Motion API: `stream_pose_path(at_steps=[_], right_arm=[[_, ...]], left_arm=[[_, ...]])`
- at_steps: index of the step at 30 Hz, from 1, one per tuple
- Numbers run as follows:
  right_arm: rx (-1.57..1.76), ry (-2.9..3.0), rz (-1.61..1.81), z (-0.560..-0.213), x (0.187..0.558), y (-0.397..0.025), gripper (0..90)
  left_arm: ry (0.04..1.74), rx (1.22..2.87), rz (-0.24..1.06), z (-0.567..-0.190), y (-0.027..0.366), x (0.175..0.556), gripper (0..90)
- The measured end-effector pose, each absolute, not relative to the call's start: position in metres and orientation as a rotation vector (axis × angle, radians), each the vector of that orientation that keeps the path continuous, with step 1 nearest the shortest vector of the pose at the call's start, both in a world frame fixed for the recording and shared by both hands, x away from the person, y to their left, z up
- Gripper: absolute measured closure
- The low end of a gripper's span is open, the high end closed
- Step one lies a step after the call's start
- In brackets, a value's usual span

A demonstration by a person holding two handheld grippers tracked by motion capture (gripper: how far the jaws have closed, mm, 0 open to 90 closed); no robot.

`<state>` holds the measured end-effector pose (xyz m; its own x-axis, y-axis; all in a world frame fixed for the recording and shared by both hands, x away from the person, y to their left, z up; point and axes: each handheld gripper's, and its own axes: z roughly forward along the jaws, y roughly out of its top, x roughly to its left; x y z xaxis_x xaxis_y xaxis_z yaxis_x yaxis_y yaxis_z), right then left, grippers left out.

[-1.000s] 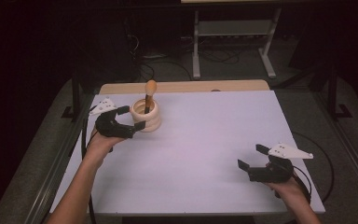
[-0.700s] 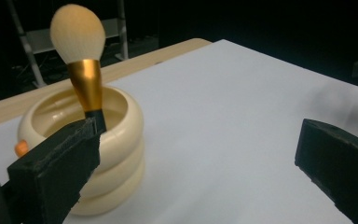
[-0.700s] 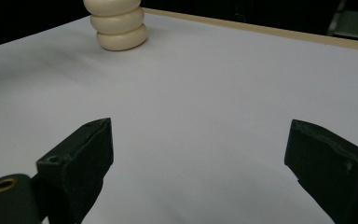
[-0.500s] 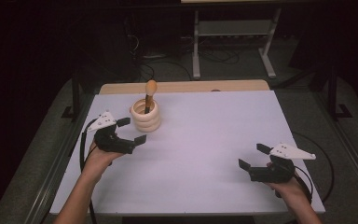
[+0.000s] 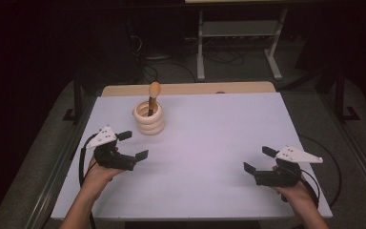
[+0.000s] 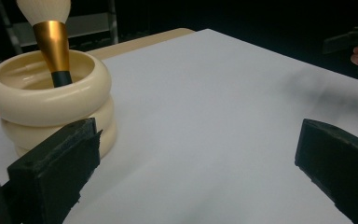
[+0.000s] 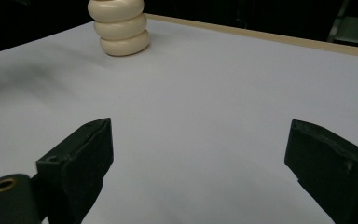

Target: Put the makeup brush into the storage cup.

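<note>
We find the cream ribbed holder (image 5: 149,118) standing upright toward the far left of the white table (image 5: 219,143), with the makeup brush (image 5: 153,95) standing in it, handle down and head up. In the left gripper view the gold ferrule and black handle of the brush (image 6: 51,44) drop inside the holder's rim (image 6: 46,100), so we judge the placing step as done.

The left gripper (image 5: 129,146) sits near the holder but apart from it, on the person's side. Its jaws stand wide apart with nothing between them. The right gripper (image 5: 258,160) rests low at the near right of the table, well apart from the holder, and its jaws are likewise spread with only bare table between them.

We see no other loose item on the table. We therefore judge that little or nothing is left beyond parking both grippers. Whether the brush leans on the rim we cannot tell.
</note>
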<state>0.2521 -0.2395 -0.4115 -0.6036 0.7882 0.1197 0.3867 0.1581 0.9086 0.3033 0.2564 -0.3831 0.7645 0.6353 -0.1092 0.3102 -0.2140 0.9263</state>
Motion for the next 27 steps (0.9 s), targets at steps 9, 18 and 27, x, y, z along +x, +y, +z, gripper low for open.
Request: stream_pose_path(at_steps=[9, 18, 27], right_arm=[[1.116, 2.061, 1.43, -0.412, 0.252, -0.239, 7.0], [1.115, 2.067, 1.428, -0.412, 0.252, -0.238, 7.0], [1.112, 2.065, 1.423, -0.412, 0.252, -0.238, 7.0]], left_arm=[[0.741, 1.817, 0.346, -0.393, 0.26, 0.29, 0.0], [0.731, 1.815, 0.367, -0.401, 0.268, 0.277, 0.0], [0.754, 1.816, 0.375, -0.409, 0.279, 0.269, 0.0]])
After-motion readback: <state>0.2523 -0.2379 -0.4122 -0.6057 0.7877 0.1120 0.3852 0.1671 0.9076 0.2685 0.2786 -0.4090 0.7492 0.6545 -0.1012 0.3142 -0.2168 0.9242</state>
